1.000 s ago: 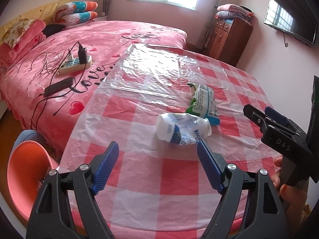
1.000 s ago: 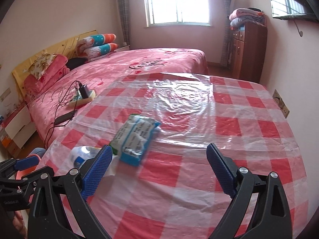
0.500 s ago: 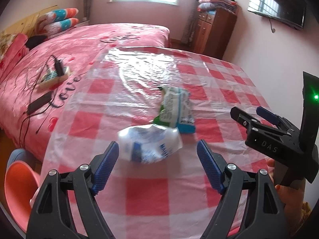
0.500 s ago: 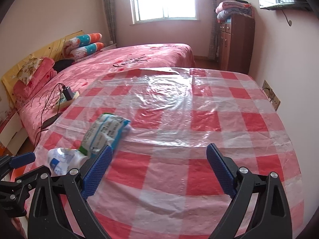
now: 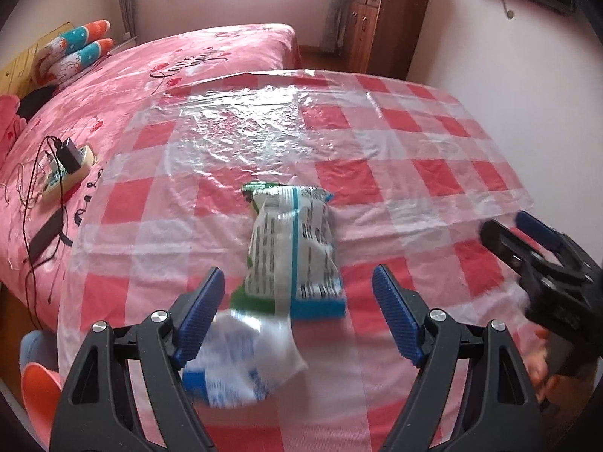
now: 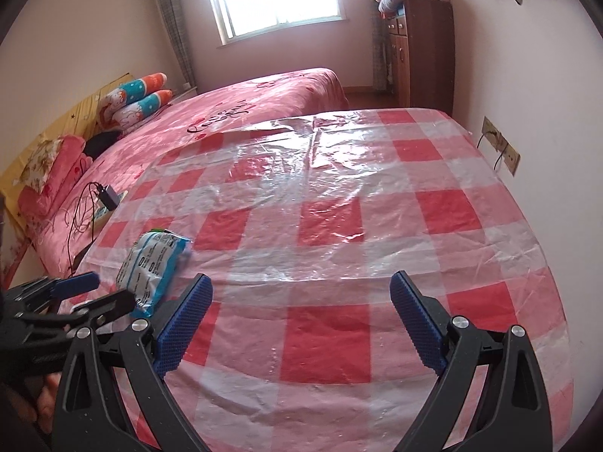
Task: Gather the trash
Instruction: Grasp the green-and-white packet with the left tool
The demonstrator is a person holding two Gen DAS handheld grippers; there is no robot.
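Note:
A crushed white plastic bottle with a blue label lies on the checked tablecloth, blurred, low between the fingers of my left gripper and close to its left pad. The jaws stand wide apart and do not press it. Just beyond lies a white, green and blue snack packet, also in the right wrist view as the packet at the left. My right gripper hangs open over bare cloth with nothing between its fingers. Each gripper shows in the other's view: right gripper, left gripper.
A pink bed adjoins the table on the left, with a power strip, cables and a dark phone on it. An orange stool stands at the near left corner. A wooden cabinet and a wall with a socket stand on the right.
My left gripper has moved in over the trash, so the bottle now sits low between its fingers and the packet is close. The right gripper swung right; the packet slid to its view's left edge.

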